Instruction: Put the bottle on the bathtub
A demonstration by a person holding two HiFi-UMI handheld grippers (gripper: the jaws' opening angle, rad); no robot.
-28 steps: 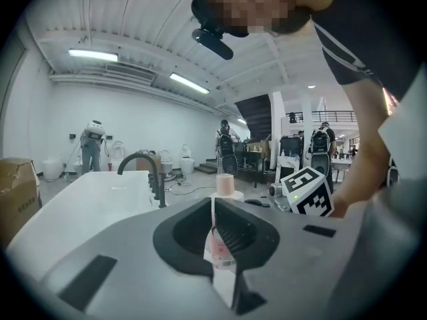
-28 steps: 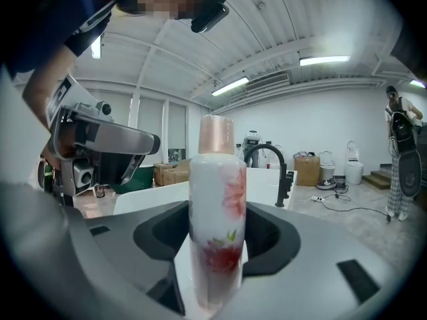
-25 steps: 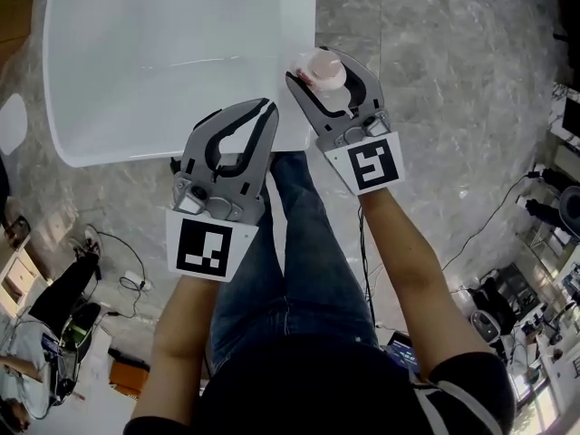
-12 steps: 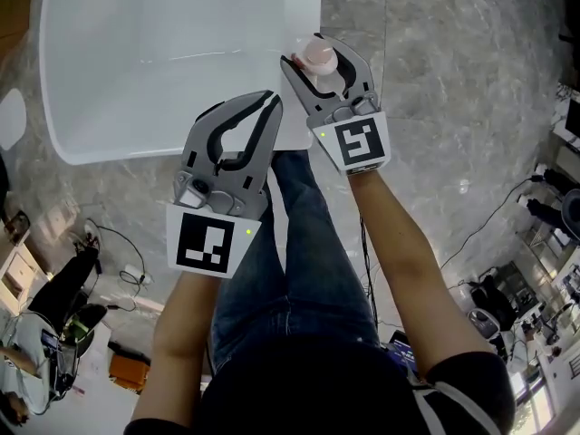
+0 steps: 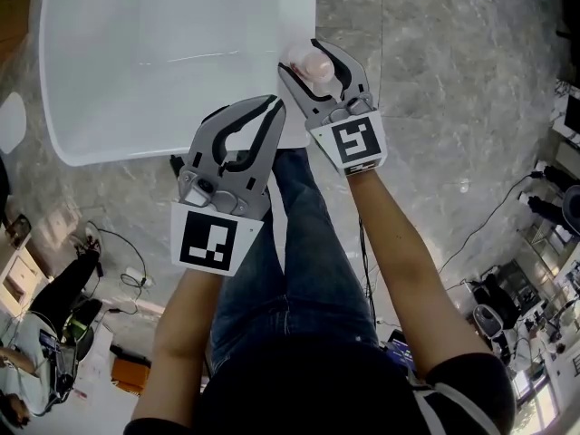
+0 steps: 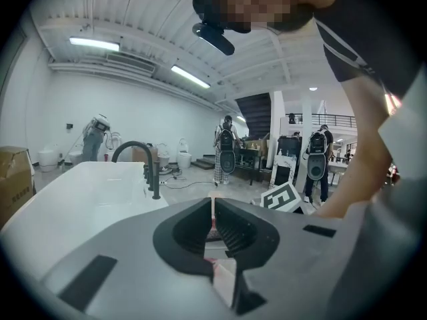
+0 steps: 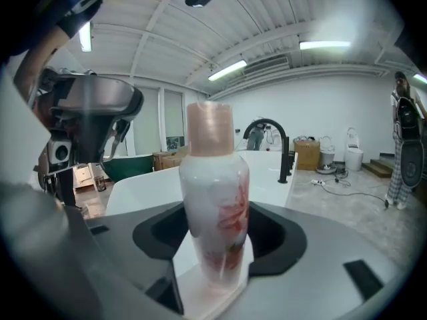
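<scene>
Jaws of the right gripper [image 5: 313,60] stand fairly wide and clamp the lower body of the bottle [image 5: 319,64] from both sides; the bottle is upright, with a white body, a red flower print and a pale pink cap; in the head view it sits over the right-hand rim of the white bathtub [image 5: 297,7], near the tub's near corner, though whether its base touches the rim I cannot tell. The bathtub fills the head view from about 9 to 12 o'clock, and a black faucet [image 7: 272,142] stands on its far edge in the right gripper view, at about 2 o'clock of the bottle. The left gripper [image 5: 267,109] lies at 7 o'clock of the right one, just beside it but apart; its fingers are pressed together at the tips with nothing between them, and they point toward 1 o'clock over the tub's near edge. Grey marble floor [image 5: 453,80] spreads out at 3 o'clock; blue jeans [image 5: 290,243] show below the grippers at 6 o'clock.
</scene>
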